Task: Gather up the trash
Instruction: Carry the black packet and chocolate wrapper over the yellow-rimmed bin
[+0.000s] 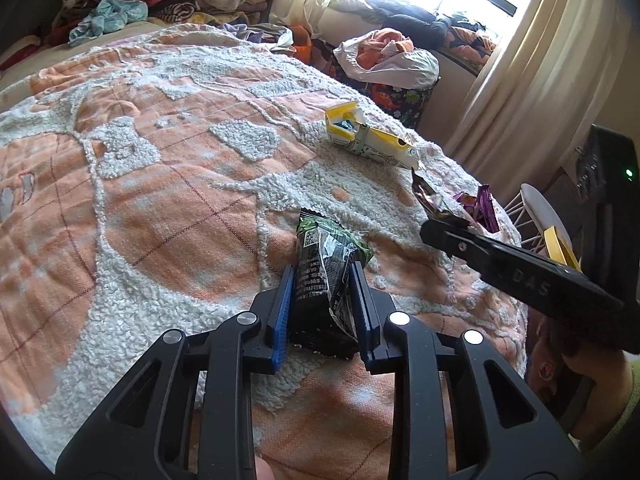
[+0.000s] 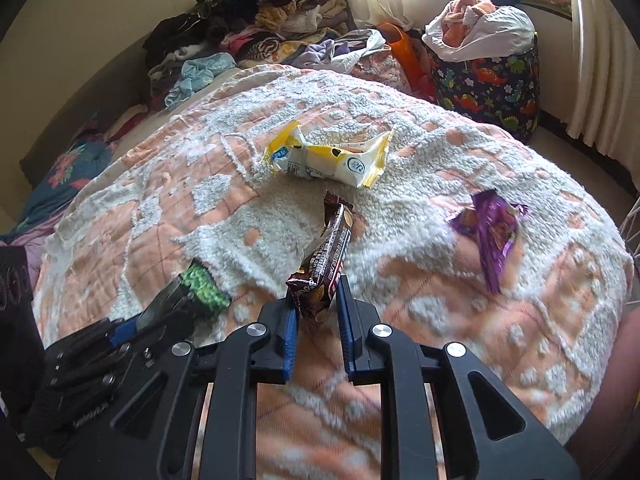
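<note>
Blue pads of the left gripper (image 1: 323, 270) are seen clamped on a black-and-green wrapper (image 1: 326, 258), which is held at the near part of the bed (image 1: 140, 200). The right gripper (image 2: 318, 290) is seen pinching the lower end of a brown snack wrapper (image 2: 326, 258), whose upper end is tilted away over the orange-and-white bedspread (image 2: 460, 320). A purple wrapper (image 2: 490, 228) is noted lying flat to the right, apart from both grippers. Further back, a yellow-and-white wrapper (image 2: 326, 158) is noted lying on the bedspread, beyond the brown one. At the far side, a dinosaur-print basket (image 2: 492, 84) stuffed with cloth is recorded beside the bed, and piled clothing (image 2: 256, 28) at its head.
</note>
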`<state>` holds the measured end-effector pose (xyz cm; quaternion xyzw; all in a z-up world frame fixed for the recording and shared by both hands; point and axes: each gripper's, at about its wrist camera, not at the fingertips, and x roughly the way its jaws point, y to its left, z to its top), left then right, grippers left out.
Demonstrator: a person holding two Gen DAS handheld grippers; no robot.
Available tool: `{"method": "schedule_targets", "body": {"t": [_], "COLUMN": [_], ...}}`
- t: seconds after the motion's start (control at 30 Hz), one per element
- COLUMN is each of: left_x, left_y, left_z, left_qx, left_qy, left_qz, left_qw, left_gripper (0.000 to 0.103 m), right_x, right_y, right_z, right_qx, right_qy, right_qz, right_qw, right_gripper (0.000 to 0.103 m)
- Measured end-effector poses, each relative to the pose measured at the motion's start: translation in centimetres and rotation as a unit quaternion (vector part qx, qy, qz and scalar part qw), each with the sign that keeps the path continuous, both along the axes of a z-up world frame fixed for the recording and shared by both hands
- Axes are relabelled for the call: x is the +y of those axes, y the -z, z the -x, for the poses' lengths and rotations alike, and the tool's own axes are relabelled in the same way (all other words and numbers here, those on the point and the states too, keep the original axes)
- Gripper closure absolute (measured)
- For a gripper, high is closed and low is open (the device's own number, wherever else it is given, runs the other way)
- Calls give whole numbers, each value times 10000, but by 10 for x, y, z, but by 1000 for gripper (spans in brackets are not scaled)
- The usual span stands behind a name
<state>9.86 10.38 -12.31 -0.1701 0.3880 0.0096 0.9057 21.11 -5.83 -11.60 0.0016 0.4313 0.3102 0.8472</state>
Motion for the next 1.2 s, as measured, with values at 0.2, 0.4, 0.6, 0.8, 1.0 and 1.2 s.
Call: {"method": "schedule_targets", "body": {"t": [0.2,0.4,0.6,0.8,1.0,1.2], "left_x": [-7,-19,-35,-54,-75,-96], "left_y": [-8,-21,-36,-46,-53,-57], "left_z": [2,3,2,-3,-7,-9], "left_qx": [-117,-296,-462,-555,-610,-657], "left_qy": [80,218,363,548,741,952], "left_qz": [-78,-147,-192,-174,-183,-221], "left_qw": [9999,9992,9981,9968,9952,9930], "left_gripper": [85,85,85,85,85,85], "right_x": [-16,-41,-69,-98,-125,-153], "right_y": [-11,-20,-31,-38,-43,-47], "right_z": [22,37,45,49,50,49], "right_qx": [-259,-323,-433,-475,-551,-589], "right_qy": [-64,59,260,488,725,1013], "right_qz": [36,-129,-264,-354,-439,-556], "right_qw": [9996,9994,9984,9970,9949,9916], "right_gripper": [86,86,86,86,86,86]}}
